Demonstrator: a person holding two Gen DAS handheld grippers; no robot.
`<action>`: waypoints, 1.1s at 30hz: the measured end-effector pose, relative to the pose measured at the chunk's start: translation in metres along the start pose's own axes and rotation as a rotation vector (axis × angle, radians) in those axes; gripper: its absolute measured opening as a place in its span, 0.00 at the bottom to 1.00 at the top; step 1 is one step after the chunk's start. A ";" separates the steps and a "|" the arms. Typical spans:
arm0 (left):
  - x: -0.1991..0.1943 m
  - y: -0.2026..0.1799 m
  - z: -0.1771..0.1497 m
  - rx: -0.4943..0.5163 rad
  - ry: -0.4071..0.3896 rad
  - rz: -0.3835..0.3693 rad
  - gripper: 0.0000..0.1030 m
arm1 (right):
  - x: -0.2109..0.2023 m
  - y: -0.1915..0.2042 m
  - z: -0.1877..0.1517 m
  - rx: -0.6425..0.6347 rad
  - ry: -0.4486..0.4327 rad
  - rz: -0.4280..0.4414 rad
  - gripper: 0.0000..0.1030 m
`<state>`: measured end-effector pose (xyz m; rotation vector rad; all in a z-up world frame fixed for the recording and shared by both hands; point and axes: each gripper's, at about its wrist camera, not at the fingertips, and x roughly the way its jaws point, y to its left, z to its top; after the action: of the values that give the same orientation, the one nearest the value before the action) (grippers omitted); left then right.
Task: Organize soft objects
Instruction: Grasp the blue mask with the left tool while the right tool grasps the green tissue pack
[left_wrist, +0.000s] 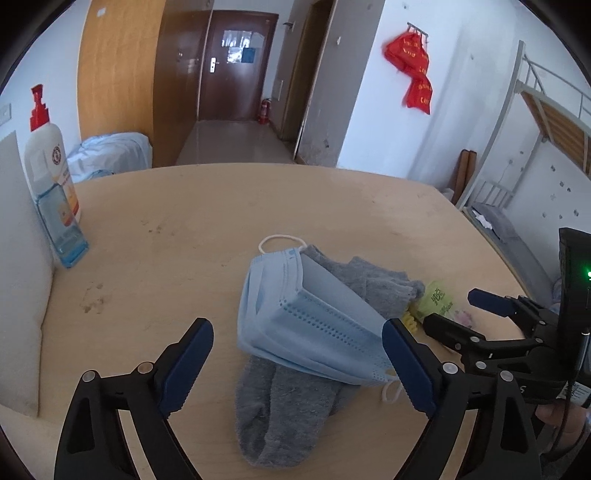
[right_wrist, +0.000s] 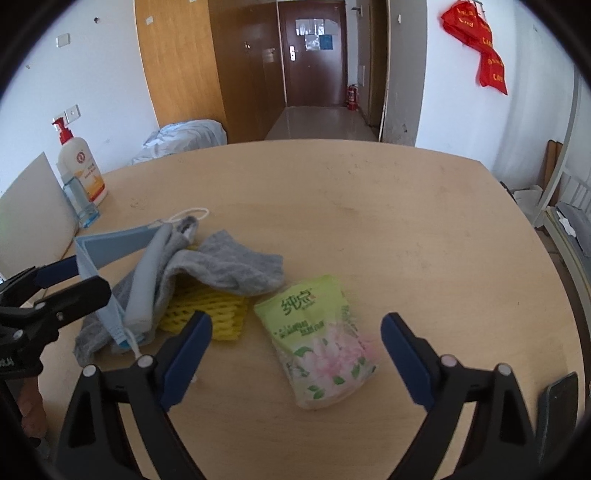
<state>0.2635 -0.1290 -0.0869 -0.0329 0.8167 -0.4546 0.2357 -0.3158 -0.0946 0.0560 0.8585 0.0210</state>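
Note:
A light blue face mask (left_wrist: 295, 325) lies folded on top of a grey sock (left_wrist: 280, 413) in the middle of the wooden table (left_wrist: 166, 221). My left gripper (left_wrist: 295, 365) stands open just above them, its jaws on either side of the mask without pressing it. In the right wrist view the same mask (right_wrist: 110, 251) and grey sock (right_wrist: 229, 266) lie at the left over a yellow foam net (right_wrist: 207, 310). A green tissue pack (right_wrist: 317, 339) lies between the open jaws of my right gripper (right_wrist: 295, 362), which does not touch it. The right gripper (left_wrist: 461, 310) also shows at the left view's right edge.
A white pump bottle with a red top (left_wrist: 48, 162) and a small clear blue bottle (left_wrist: 61, 225) stand at the table's far left by a white board (left_wrist: 18, 277). A dark object (right_wrist: 557, 402) lies at the right edge. A metal bunk bed (left_wrist: 535, 122) stands beyond the table.

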 end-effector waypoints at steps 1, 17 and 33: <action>0.002 -0.001 0.000 0.002 0.003 0.000 0.86 | 0.001 0.000 0.000 -0.002 0.003 -0.003 0.88; 0.007 -0.001 -0.004 0.000 0.051 -0.030 0.37 | 0.011 0.000 -0.002 -0.005 0.042 0.006 0.51; -0.002 -0.008 -0.009 0.008 0.032 -0.103 0.09 | 0.000 -0.010 -0.005 0.023 0.023 0.013 0.24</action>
<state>0.2531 -0.1341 -0.0898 -0.0610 0.8470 -0.5570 0.2318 -0.3256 -0.0989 0.0829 0.8816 0.0241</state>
